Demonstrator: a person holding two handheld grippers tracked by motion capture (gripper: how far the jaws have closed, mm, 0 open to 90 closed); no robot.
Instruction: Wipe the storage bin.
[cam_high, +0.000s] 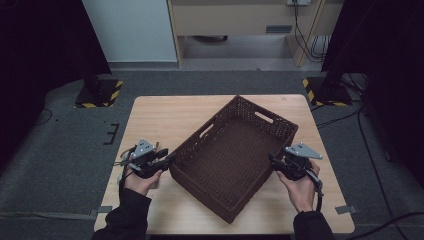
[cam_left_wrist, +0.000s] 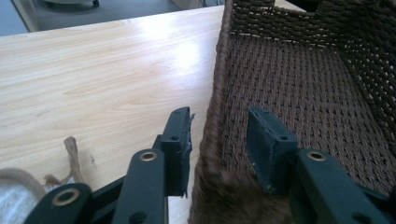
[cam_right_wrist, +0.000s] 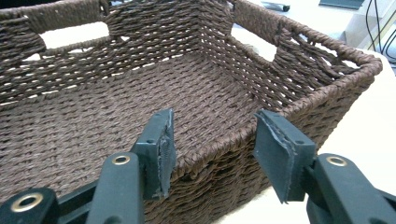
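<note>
1. Sleeved forearms enter the high view from the bottom edge, each hand carrying a gripper. Left gripper (cam_high: 167, 159) sits at the basket's (cam_high: 235, 155) left rim, right gripper (cam_high: 274, 162) at its right rim. Empty and brown, the woven basket lies askew on the counter (cam_high: 165, 117).
2. Black jaws rise in the left gripper view, straddling the basket wall (cam_left_wrist: 210, 140): one pad outside over the counter (cam_left_wrist: 102, 74), one inside. Whether the pads already press the weave cannot be told.
3. Right gripper (cam_right_wrist: 212, 149) jaws stand either side of the rim (cam_right_wrist: 219, 137), with clear gaps showing: released, not yet gripping.

Judgement: a two-handed grasp of the basket is being set up. Next, both grippers likely need to clench firmly on the opposite walls and lift evenly, lest the basket tilt or slip.
</note>
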